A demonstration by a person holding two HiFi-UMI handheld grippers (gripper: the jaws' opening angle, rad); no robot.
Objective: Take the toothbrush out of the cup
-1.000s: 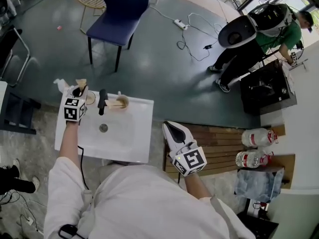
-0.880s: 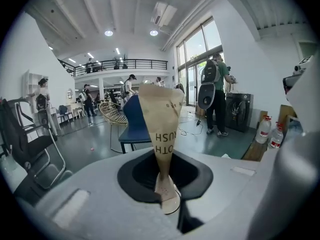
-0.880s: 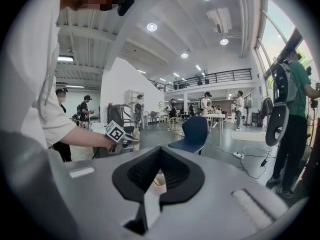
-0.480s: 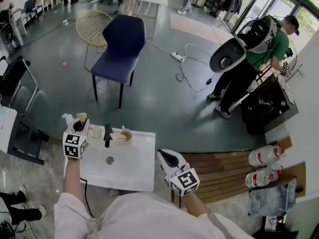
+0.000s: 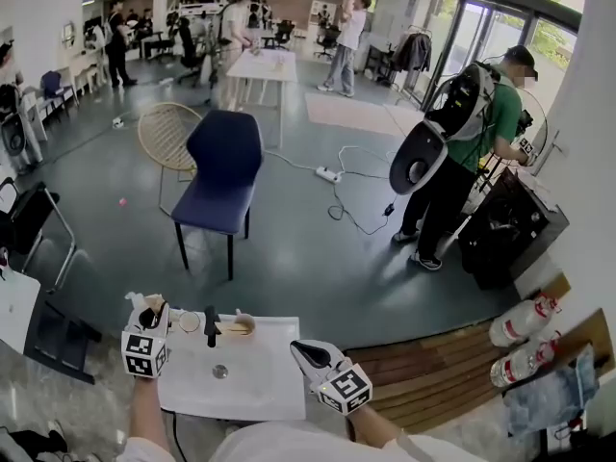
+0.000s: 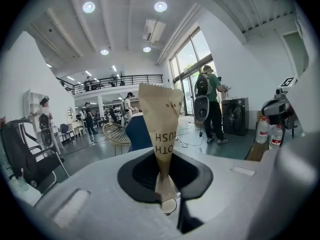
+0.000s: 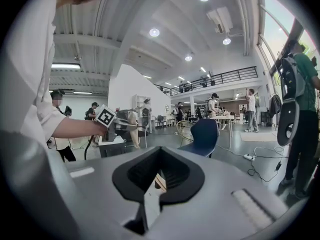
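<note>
At 5 o'clock of the white surface (image 5: 252, 395), the right hand-held gripper (image 5: 302, 353) points nearly level, its jaws shut on nothing. At 10 o'clock, on an outstretched forearm (image 5: 144, 407), the left hand-held gripper (image 5: 151, 316) pinches the paper-wrapped toothbrush (image 6: 161, 129) upright by its lower end. The toothbrush is just beside the cup (image 5: 187, 322), at its 9 o'clock.

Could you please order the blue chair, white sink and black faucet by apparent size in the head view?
Blue chair and white sink: about alike, sink nearer camera, so unranked.
Black faucet: clearly smallest.
</note>
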